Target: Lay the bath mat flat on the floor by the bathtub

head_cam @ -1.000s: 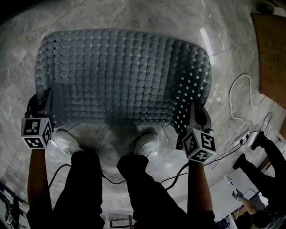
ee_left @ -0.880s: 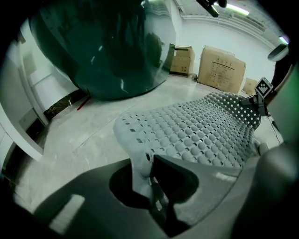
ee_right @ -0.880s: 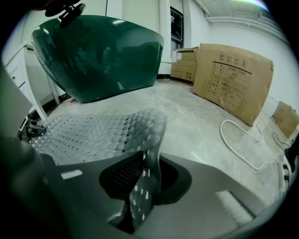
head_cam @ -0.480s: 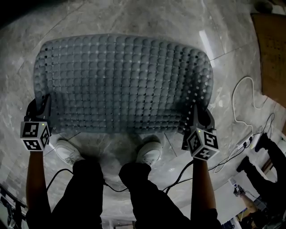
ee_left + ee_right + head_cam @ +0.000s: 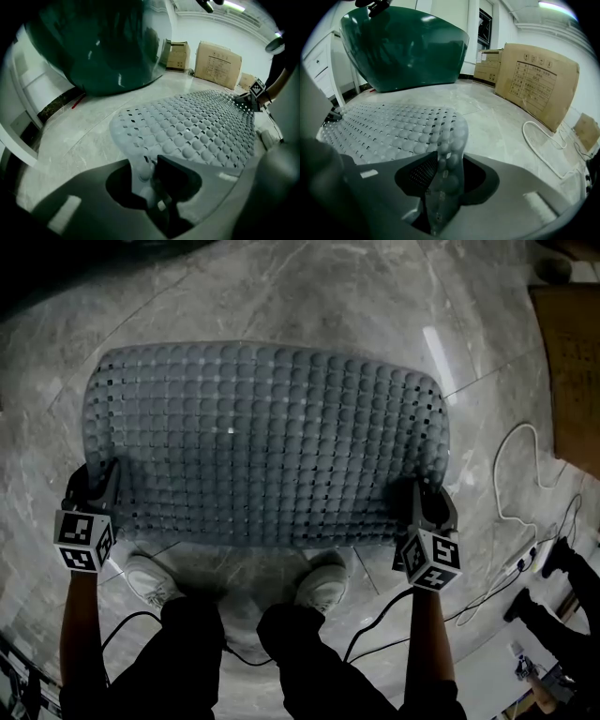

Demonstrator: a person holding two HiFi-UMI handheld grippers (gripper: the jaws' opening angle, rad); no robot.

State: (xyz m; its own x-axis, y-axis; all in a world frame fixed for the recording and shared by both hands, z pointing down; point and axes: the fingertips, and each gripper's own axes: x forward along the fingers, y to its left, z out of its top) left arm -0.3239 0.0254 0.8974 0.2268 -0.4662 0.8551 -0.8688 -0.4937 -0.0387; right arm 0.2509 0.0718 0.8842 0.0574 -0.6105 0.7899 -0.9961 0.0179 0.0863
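Right gripper [image 5: 440, 178]: jaws have just been opening and are now standing apart. The near right corner of the bath mat [image 5: 262, 442] is rising between them, pads no longer pressing on it.

Left gripper [image 5: 149, 172]: jaws are clamping the near left corner.

Both grippers are sitting lower than a second ago. The mat's right edge, curled up then, is now lying almost flat.

The mat is spreading over the marble floor [image 5: 281, 296], near the dark green bathtub [image 5: 403, 47].

Reading: the release is beginning on the right, and the left corner is still waiting to be let go.
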